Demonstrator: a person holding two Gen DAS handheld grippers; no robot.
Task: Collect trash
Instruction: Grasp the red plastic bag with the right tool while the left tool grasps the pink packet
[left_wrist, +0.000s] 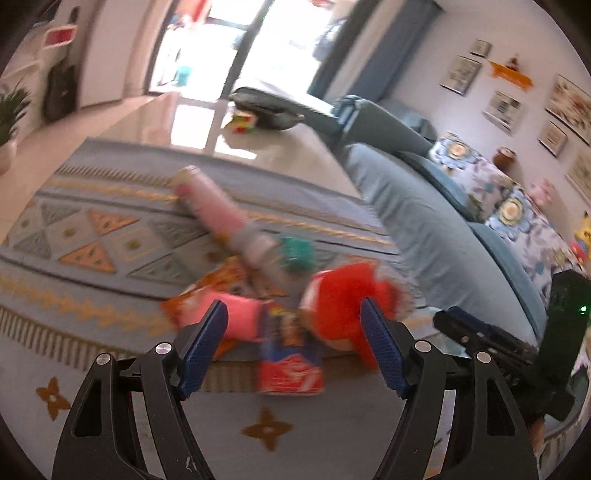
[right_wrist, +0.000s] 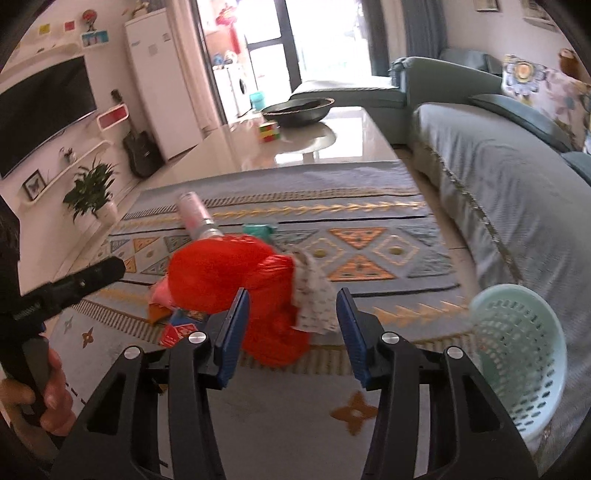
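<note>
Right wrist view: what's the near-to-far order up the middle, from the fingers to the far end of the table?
Red plastic bag → pink can lying on the rug → Rubik's cube on the glossy table → dark bowl.

Both wrist views look down, close, at one shared trash pile (left_wrist: 280, 295) on the rug (right_wrist: 369, 221).

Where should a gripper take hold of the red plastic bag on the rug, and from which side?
Judging by its pose, grip the red plastic bag at the crumpled, gathered folds on its near end, coming from above and the near side. The right gripper already faces it, open; a pink can and wrappers crowd its far and left sides.
</note>
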